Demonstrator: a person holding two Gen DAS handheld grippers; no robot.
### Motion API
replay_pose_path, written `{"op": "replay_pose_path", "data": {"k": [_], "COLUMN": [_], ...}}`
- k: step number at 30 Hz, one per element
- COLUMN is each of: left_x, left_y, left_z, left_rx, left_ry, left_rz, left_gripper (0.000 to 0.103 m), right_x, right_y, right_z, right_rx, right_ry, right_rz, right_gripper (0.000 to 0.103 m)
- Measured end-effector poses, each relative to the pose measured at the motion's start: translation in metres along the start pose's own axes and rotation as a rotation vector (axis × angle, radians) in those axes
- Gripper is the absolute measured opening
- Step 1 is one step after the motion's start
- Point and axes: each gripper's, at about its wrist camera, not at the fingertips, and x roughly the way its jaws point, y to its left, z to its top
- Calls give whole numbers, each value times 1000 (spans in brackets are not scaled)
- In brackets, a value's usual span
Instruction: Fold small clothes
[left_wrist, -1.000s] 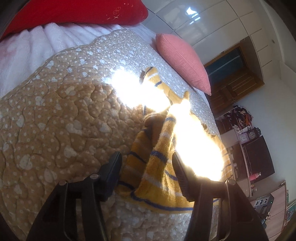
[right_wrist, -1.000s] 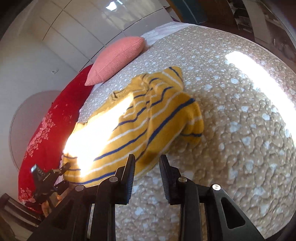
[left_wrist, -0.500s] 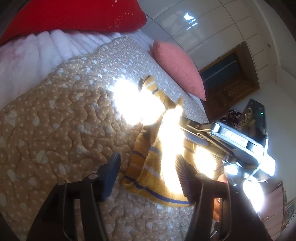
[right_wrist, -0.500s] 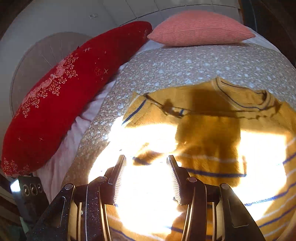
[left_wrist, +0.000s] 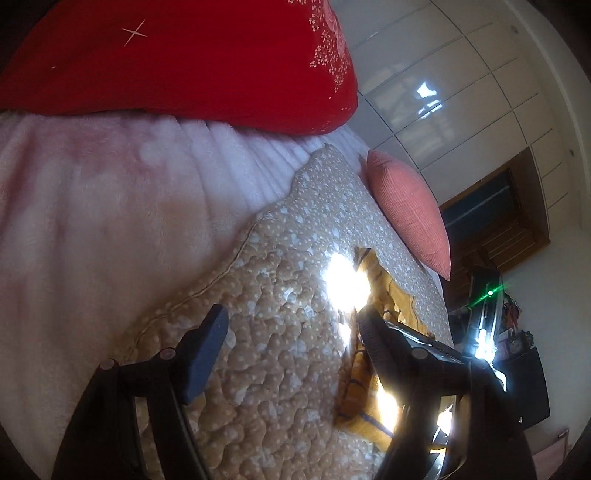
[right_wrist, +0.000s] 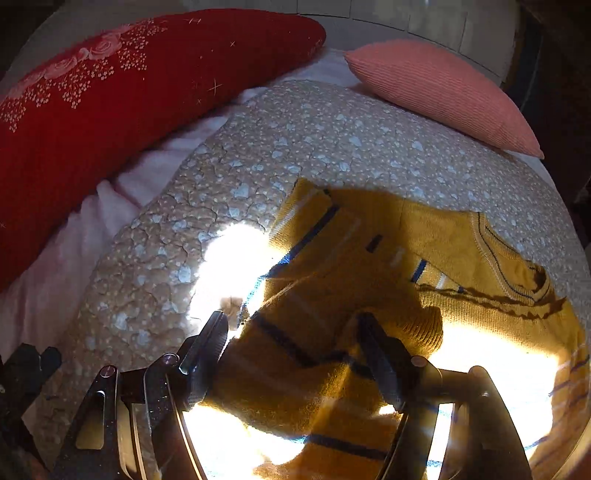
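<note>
A small yellow sweater with blue stripes lies on the tan dotted quilt, partly in bright sun glare. My right gripper is open, its jaws wide apart, low over the sweater's near part with a folded sleeve between the fingers. My left gripper is open and empty over the quilt, left of the sweater. Only a strip of the sweater shows in the left wrist view, behind the right finger. The right gripper's body shows at the right there.
A large red pillow and a pink cushion lie at the head of the bed. A pale pink fleece blanket borders the quilt. Wardrobe doors and a wooden door stand beyond.
My left gripper swung left, off the sweater, toward the blanket and red pillow. My right gripper moved over the sweater and lower, and its jaws opened wider.
</note>
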Motion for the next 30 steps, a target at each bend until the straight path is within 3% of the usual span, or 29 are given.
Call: {"op": "replay_pose_path", "data": {"k": [3,4,5,6,8,11,14,19,22,27,30], "left_x": [4,7,9,12,15,11,14,17,24,36,40], "left_y": [-2,-3,-3,-5,-6,-9,-16,-42,-68,-110,-126], "left_z": [-6,-8,-9,-11,-15,-20,-23,-40,-60,-105,-129], "left_rx": [30,39,47,53,68,87,99,156,230,352,419], "left_ry": [11,18,24,28,29,16,17,39,65,186,243], "left_rz": [23,30,39,49,68,83,86,46,27,9,37], "left_gripper": [72,72,72,72,72,72,72,72,72,72,72], "right_x": [19,17,13,8,-13,-50,-79,-110,-105,-75,-80], "right_y": [22,26,26,20,-10,-70,-146,-273,-336,-385,-396], "right_z": [-6,-9,-8,-7,-7,-11,-22,-74,-112,-168,-194], "right_rx": [-125,-161,-168,-154,-78,37,181,427,566,687,732], "right_ry": [54,38,31,28,1,-79,-126,-199,-212,-194,-237], "right_rz": [-136,-165,-199,-219,-121,-32,-5,24,75,148,178], "right_gripper": [83,78,52,39,28,27,27,26,26,34,54]}}
